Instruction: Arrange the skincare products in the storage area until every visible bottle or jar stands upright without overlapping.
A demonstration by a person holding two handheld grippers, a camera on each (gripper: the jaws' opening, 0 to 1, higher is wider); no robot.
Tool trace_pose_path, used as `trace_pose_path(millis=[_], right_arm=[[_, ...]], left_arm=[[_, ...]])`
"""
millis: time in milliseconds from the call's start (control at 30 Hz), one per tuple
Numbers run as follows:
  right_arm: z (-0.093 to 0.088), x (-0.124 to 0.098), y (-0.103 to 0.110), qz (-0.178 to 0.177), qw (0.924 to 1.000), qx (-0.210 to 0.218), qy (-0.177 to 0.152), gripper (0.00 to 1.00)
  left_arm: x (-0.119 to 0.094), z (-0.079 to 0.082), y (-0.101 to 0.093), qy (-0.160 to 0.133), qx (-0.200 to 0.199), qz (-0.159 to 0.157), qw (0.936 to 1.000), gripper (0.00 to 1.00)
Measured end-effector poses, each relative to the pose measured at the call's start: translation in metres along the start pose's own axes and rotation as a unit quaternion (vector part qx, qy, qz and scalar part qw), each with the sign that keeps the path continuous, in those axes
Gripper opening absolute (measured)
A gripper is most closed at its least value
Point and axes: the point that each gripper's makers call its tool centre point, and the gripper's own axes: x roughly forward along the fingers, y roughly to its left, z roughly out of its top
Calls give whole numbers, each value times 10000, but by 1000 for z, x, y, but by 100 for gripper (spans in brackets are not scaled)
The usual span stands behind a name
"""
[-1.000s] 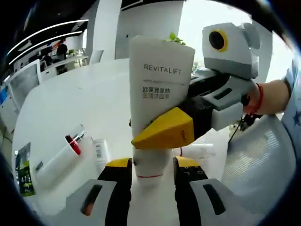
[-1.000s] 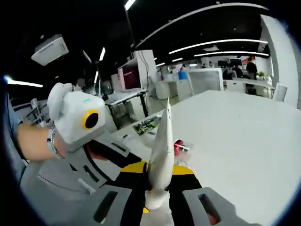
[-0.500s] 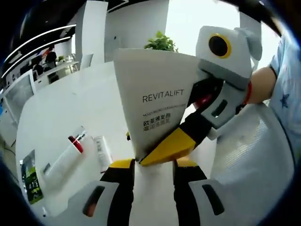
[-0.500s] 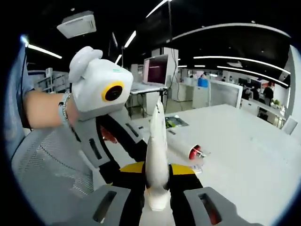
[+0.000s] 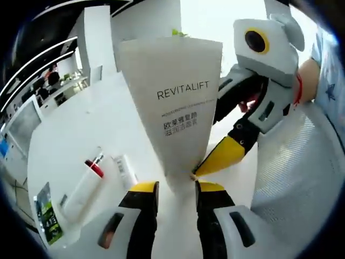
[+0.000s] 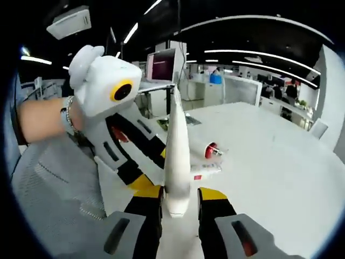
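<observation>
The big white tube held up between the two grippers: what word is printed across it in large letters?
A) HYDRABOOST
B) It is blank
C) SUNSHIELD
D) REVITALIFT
D: in the left gripper view the white tube carries the word REVITALIFT in dark capitals, with smaller print below it, while the left gripper has its jaws around the tube's narrow end.

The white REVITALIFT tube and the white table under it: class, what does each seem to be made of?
White REVITALIFT tube: probably soft matte plastic, flattened to a thin crimped edge in the right gripper view.
White table: smooth hard top, perhaps laminate, with faint sheen.
</observation>
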Motion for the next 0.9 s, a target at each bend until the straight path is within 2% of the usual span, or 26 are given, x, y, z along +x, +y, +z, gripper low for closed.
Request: trace_pose_path(millis=[67, 133, 300, 500, 633, 767, 867, 900], right_arm=[[6, 3, -3, -59, 9998, 51, -191, 21], [6, 4, -4, -49, 9997, 204, -160, 20], [2, 4, -8, -162, 9998, -33, -125, 17], [-4, 3, -20, -346, 9994, 72, -19, 16], [-4, 1, -27, -532, 9986, 33, -25, 11], [0, 0, -32, -672, 9977, -7, -116, 4], [6, -1, -29, -590, 9978, 18, -284, 6], [3, 1, -28, -583, 9981, 27, -209, 8]], left_arm=[[0, -1, 1, 24, 3, 26, 10000, 27], [0, 0, 0, -13, 13, 22, 10000, 25], [-1, 4, 7, -124, -2, 195, 9997, 21], [-1, 10, 13, -272, -29, 403, 9988, 17], [-1, 16, 18, -451, -237, 509, 9974, 15], [-1, 21, 20, -575, -288, 585, 9962, 7], [-1, 27, 15, -759, -372, 426, 9955, 10], [0, 25, 15, -717, -412, 404, 9958, 13]])
